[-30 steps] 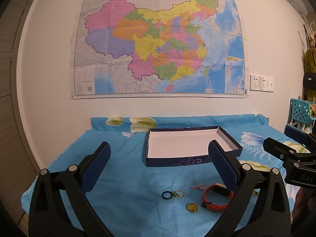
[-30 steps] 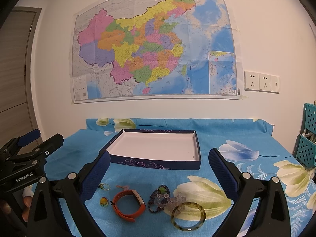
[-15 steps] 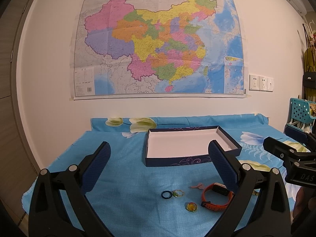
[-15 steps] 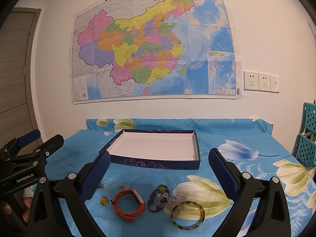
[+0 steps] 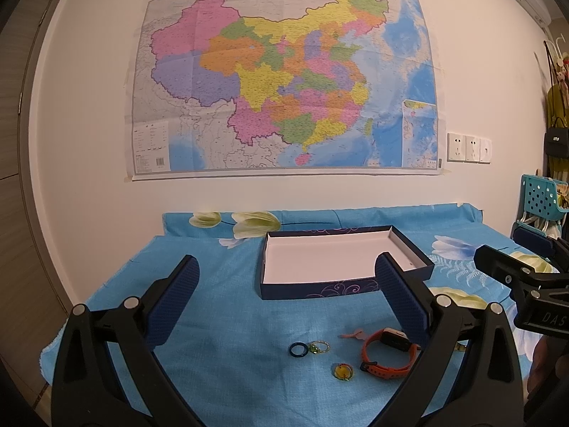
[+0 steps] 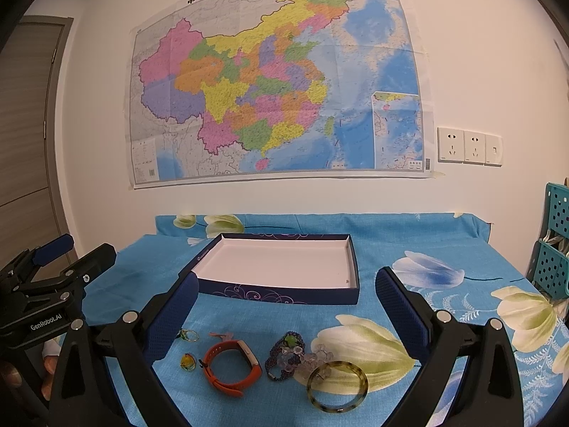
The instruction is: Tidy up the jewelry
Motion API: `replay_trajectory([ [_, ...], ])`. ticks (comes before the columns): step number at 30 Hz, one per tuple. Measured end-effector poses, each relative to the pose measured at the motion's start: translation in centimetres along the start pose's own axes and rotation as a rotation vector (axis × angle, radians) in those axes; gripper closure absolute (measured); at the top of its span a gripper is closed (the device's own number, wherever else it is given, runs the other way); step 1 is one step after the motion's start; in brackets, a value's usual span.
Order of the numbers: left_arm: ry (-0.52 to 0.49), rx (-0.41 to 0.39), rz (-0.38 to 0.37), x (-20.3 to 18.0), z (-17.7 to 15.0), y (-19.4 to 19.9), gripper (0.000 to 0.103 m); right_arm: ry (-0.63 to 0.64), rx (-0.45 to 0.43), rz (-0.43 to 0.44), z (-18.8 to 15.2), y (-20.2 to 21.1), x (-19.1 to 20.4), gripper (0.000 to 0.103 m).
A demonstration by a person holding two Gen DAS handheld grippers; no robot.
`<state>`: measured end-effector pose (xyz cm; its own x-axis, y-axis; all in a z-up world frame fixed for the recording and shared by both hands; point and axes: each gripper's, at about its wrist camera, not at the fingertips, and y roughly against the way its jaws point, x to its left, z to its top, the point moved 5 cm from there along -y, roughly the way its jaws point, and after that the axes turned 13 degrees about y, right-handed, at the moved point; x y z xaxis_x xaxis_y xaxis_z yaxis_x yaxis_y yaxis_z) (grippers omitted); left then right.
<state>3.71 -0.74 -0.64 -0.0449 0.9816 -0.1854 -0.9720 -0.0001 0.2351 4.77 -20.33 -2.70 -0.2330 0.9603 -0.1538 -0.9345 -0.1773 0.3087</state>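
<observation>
An empty dark blue box (image 5: 320, 290) (image 6: 284, 293) with a white inside lies on the blue floral cloth. In front of it lie a dark blue ring (image 5: 297, 349), a green-stone ring (image 5: 317, 347) (image 6: 187, 335), a yellow ring (image 5: 343, 371) (image 6: 188, 361), an orange watch (image 5: 386, 354) (image 6: 231, 364), a bead bracelet cluster (image 6: 290, 354) and a mottled bangle (image 6: 337, 386). My left gripper (image 5: 287, 297) and right gripper (image 6: 286, 311) are both open and empty, held above the jewelry.
The cloth-covered table (image 5: 220, 320) stands against a white wall with a map (image 5: 284, 74). A teal basket rack (image 6: 554, 249) stands at the right. A door (image 6: 25, 142) is at the left. Each gripper shows at the other view's edge.
Both grippers have drifted slightly; the jewelry and box have not moved.
</observation>
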Motion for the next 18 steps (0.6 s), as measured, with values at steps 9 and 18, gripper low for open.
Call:
replay_trajectory([
  [9, 0.000, 0.000, -0.001, -0.09, -0.03, 0.05, 0.006, -0.003, 0.000, 0.000, -0.09, 0.16, -0.07, 0.007],
  [18, -0.001, 0.000, 0.000, -0.11, -0.06, 0.04, 0.006, -0.004, 0.000, 0.000, -0.10, 0.23, -0.11, 0.007],
])
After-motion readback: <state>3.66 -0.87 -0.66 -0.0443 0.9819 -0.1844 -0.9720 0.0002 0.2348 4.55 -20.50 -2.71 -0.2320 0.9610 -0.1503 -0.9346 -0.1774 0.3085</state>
